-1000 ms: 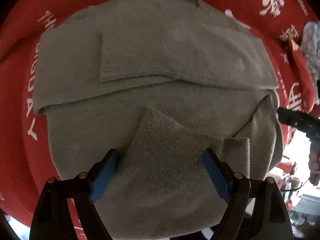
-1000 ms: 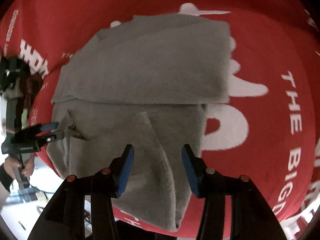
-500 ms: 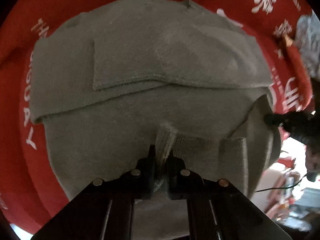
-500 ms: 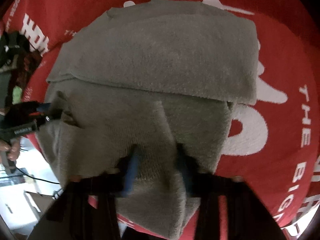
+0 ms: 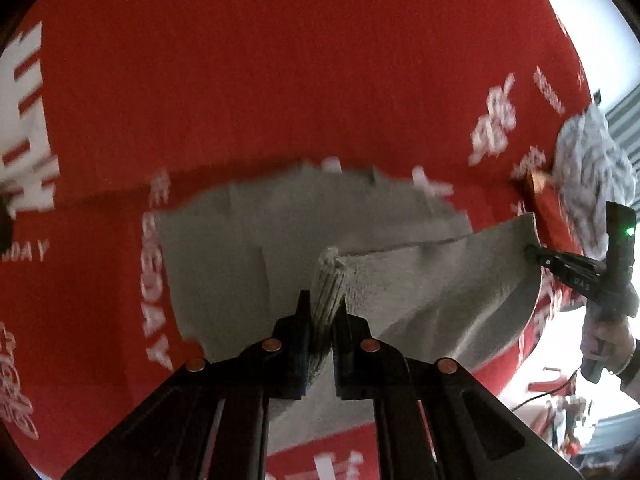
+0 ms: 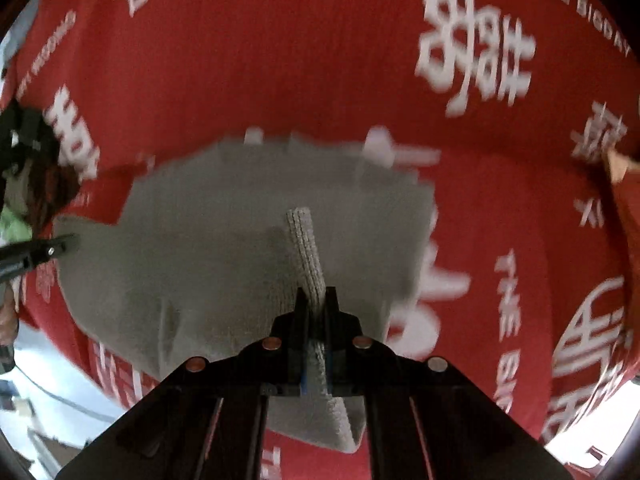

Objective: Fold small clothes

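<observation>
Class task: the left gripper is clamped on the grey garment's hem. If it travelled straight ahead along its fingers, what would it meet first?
Probably the grey garment itself: the left gripper points down at the part lying beyond the pinched hem, with the red tablecloth underneath. Depth is uncertain.

"THE BIGDAY" on red cloth (image 6: 280,80)

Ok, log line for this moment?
left gripper: shut on grey garment | right gripper: shut on grey garment | hem raised above red cloth
</observation>
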A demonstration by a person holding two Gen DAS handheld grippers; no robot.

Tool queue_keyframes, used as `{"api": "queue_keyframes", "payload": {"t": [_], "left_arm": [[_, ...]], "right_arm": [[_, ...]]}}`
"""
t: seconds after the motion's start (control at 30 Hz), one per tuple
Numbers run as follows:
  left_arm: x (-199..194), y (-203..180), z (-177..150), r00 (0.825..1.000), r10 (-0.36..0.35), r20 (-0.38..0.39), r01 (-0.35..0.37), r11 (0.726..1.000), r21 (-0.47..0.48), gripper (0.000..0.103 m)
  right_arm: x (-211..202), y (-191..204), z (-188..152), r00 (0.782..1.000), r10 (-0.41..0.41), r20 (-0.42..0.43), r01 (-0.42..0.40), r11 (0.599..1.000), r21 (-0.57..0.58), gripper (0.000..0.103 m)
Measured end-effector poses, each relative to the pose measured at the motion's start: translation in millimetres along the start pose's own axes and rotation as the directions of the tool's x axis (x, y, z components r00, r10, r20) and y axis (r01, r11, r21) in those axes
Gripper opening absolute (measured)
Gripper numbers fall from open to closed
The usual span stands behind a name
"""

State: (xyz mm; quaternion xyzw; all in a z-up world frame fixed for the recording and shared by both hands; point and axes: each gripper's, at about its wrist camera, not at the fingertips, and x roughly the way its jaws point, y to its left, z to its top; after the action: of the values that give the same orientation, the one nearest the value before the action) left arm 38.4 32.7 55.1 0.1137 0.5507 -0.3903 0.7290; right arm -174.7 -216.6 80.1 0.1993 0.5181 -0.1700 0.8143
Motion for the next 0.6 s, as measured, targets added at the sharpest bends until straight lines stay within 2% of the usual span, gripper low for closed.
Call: {"api": "queue_keyframes", "payload": {"t": [0.17,0.23,0.3,0.43,0.53,0.6], "left_arm": [[42,28,50,0.995,0.078,0.059,-0.077,0.997,-0.023,0.010],[72,37,63,0.990,0.136,0.047,-0.134,0.990,-0.040,0.010],[110,51,70,0.980,0.197,-0.001,-0.197,0.977,-0.080,0.010],[157,75,67,0.954,0.292,-0.075,-0.299,0.945,-0.133,0.010],[170,84,63,0.937,0.335,-0.096,-0.346,0.928,-0.139,0.010],[171,88,63,0.927,0.364,-0.093,-0.374,0.917,-0.139,0.010]], "right_arm": [[46,0,68,0.999,-0.018,0.047,0.020,0.999,-0.044,0.006],[79,-2,91,0.999,-0.036,0.038,0.038,0.998,-0.055,0.006],[112,-7,103,0.999,-0.038,-0.006,0.038,0.999,-0.035,0.006],[174,-17,105,0.994,-0.042,-0.102,0.045,0.998,0.031,0.006],[201,-26,100,0.989,-0.040,-0.144,0.052,0.996,0.078,0.006],[208,-33,98,0.990,-0.015,-0.142,0.032,0.992,0.119,0.006]]}}
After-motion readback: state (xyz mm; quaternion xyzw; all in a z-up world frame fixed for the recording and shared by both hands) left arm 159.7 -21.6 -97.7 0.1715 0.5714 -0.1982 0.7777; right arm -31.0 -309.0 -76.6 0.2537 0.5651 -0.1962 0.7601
